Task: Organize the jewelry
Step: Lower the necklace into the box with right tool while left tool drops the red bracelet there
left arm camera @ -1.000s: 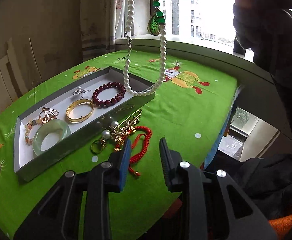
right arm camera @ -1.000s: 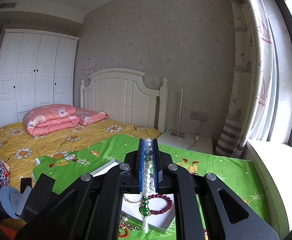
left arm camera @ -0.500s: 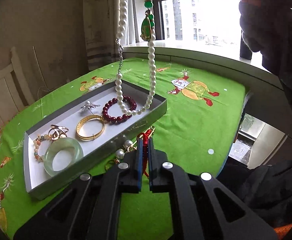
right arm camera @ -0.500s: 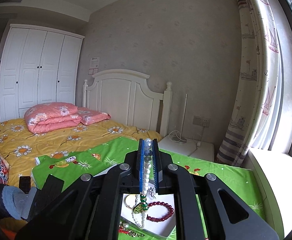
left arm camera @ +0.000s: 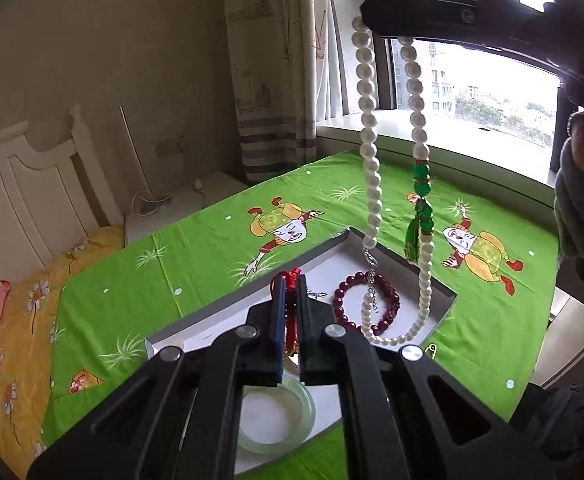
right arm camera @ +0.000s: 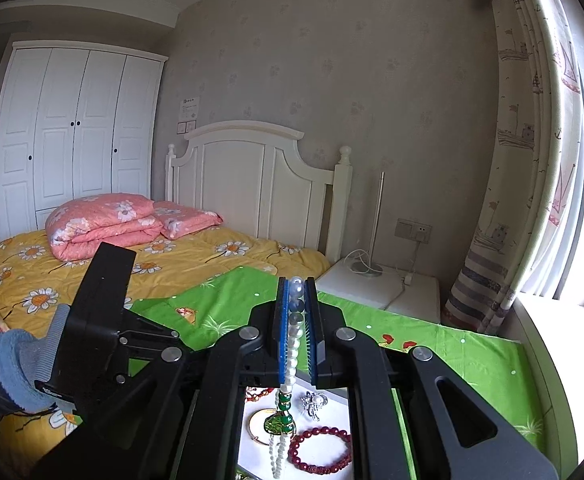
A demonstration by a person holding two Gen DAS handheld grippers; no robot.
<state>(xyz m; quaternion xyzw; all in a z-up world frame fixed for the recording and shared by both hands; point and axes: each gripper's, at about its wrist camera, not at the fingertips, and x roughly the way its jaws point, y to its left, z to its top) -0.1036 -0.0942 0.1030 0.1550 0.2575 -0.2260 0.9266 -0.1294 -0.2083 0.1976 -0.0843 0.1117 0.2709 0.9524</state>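
The right gripper (right arm camera: 296, 320), fingers closed on the limp, swinging pearl necklace (left arm camera: 372, 184), hangs it above the jewelry box (left arm camera: 449, 300); the left gripper (left arm camera: 289, 312) pinches a soft red cord bracelet (left arm camera: 290, 280).

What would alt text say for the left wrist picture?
A pearl necklace with a green pendant dangles from the right gripper over an open jewelry box on a green cloth; the left gripper pinches a red cord.
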